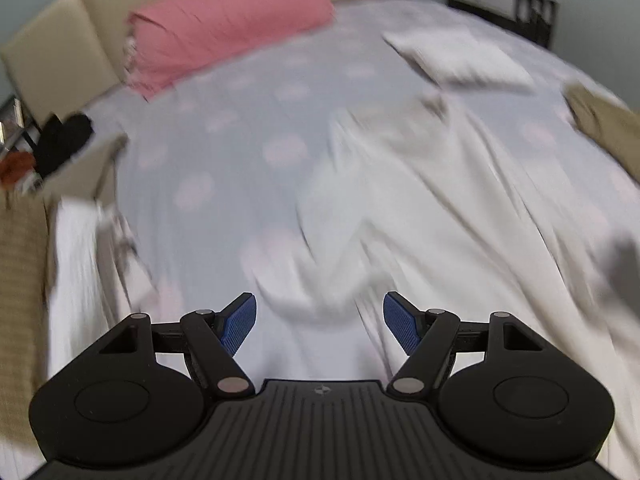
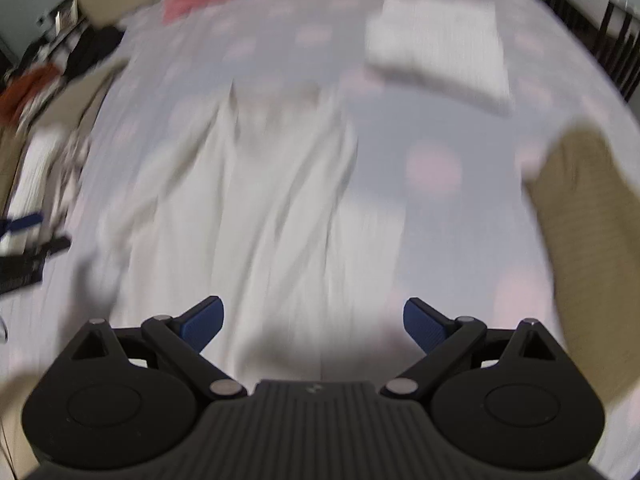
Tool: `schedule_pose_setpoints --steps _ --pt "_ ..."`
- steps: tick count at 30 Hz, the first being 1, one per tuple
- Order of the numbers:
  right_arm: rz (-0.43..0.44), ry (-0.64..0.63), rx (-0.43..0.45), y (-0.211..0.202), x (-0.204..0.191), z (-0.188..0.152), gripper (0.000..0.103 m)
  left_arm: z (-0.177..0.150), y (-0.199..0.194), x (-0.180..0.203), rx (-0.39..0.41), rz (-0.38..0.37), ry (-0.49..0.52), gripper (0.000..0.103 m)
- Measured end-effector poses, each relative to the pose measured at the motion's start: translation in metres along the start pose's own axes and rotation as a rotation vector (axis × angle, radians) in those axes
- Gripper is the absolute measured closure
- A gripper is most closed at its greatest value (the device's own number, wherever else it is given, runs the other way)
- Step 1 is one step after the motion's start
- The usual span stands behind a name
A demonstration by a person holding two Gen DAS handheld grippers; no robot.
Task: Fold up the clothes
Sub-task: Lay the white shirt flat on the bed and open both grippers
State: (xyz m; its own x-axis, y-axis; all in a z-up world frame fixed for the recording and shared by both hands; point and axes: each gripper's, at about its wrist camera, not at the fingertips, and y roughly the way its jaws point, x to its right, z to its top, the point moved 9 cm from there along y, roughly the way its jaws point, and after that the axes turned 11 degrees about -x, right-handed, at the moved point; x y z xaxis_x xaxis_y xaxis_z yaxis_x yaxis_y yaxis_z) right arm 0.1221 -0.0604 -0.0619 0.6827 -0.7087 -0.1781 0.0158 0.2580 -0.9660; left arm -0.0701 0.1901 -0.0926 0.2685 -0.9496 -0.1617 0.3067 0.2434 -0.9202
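Left wrist view: left gripper [image 1: 319, 322] spread, holding nothing, above a crumpled white garment [image 1: 420, 208] on the dotted bedsheet [image 1: 208, 152]. Right gripper [image 2: 313, 325] likewise spread; pink pillow [image 1: 224, 24] beyond.

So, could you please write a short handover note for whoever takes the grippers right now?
Left gripper: open, empty, above the near edge of the white garment.
Right gripper: open, empty, over the same garment.
The garment lies spread and wrinkled on the bed. A folded white piece sits farther back, a tan item to the right, a pink pillow at the head.
Done: one piece looks folded. Left: fold the white garment, probably the tan item too.
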Motion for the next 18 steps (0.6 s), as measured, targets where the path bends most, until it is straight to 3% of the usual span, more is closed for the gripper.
schedule_pose_setpoints --steps 5,8,14,18 --pt "0.054 0.033 -0.148 0.032 -0.014 -0.111 0.006 -0.078 -0.006 0.027 -0.128 -0.028 0.004 0.034" --pt "0.099 0.037 -0.243 0.048 -0.027 -0.153 0.006 -0.098 -0.015 0.039 -0.154 -0.004 0.075 0.034" --pt "0.16 0.119 -0.314 0.063 -0.035 -0.185 0.006 -0.13 -0.004 0.061 -0.288 -0.18 0.065 0.034" --pt "0.151 0.12 -0.31 0.075 -0.039 -0.189 0.006 -0.141 0.01 0.06 -0.316 -0.146 0.106 0.034"
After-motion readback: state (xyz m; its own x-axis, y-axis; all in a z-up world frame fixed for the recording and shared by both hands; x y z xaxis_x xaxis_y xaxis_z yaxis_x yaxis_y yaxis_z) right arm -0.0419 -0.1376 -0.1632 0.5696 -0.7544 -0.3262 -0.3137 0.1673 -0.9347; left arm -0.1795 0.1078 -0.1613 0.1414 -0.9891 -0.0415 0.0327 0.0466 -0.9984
